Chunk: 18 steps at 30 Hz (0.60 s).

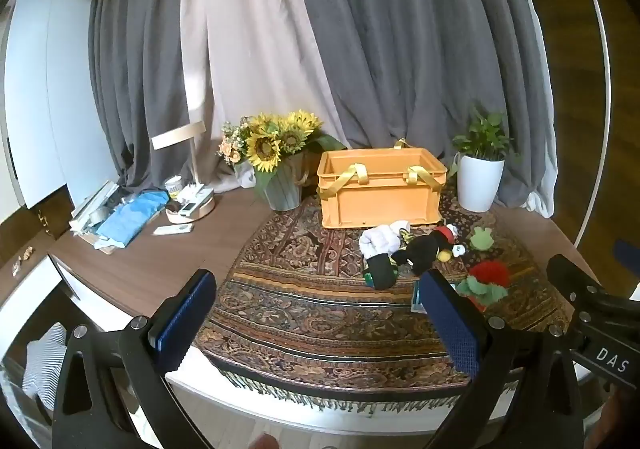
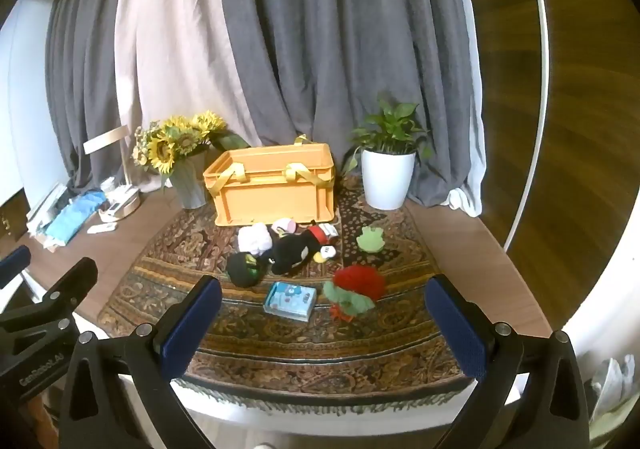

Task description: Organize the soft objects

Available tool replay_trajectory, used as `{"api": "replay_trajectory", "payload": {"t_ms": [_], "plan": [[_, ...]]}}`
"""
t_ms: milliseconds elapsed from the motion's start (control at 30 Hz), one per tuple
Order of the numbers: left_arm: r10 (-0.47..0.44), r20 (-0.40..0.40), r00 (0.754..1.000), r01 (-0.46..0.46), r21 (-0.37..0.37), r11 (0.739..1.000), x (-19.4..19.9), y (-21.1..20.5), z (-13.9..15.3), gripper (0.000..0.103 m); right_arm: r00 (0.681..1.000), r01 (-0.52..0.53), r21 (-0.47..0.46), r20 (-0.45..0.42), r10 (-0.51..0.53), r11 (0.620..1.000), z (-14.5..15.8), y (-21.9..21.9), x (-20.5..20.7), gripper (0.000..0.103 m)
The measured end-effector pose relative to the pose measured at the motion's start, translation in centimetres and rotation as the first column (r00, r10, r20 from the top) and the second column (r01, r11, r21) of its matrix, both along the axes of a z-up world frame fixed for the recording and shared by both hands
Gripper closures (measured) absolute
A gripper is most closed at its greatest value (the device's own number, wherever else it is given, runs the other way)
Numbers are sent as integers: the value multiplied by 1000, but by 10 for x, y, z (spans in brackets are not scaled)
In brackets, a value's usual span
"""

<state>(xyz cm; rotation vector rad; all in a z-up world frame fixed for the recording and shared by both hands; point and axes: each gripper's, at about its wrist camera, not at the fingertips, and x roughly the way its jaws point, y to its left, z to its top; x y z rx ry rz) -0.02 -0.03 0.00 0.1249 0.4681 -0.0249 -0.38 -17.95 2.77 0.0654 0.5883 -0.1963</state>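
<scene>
An orange crate (image 1: 380, 189) (image 2: 276, 187) with yellow handles stands at the back of a patterned cloth. In front of it lie soft toys: a black penguin plush (image 2: 298, 251) (image 1: 426, 249), a white plush (image 2: 254, 239) (image 1: 380, 239), a dark rolled item (image 2: 242, 269) (image 1: 380, 271), a green frog (image 2: 370, 239) (image 1: 480, 237), a red-and-green plush (image 2: 356, 287) (image 1: 486, 281) and a light blue packet (image 2: 290, 299). My left gripper (image 1: 320, 323) and right gripper (image 2: 324, 325) are open and empty, held at the table's near edge.
A sunflower vase (image 1: 276, 165) stands left of the crate and a white plant pot (image 2: 386, 177) to its right. Clutter, a lamp and a blue cloth (image 1: 128, 217) lie at the far left. Grey curtains hang behind.
</scene>
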Motion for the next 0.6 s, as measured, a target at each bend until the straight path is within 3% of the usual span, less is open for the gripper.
{"api": "replay_trajectory", "payload": {"t_ms": [600], "plan": [[-15,14,1000,15,-31,999,-2,3,3,0,999,28,7,16,-28,1000,2,1,-2,1]]}}
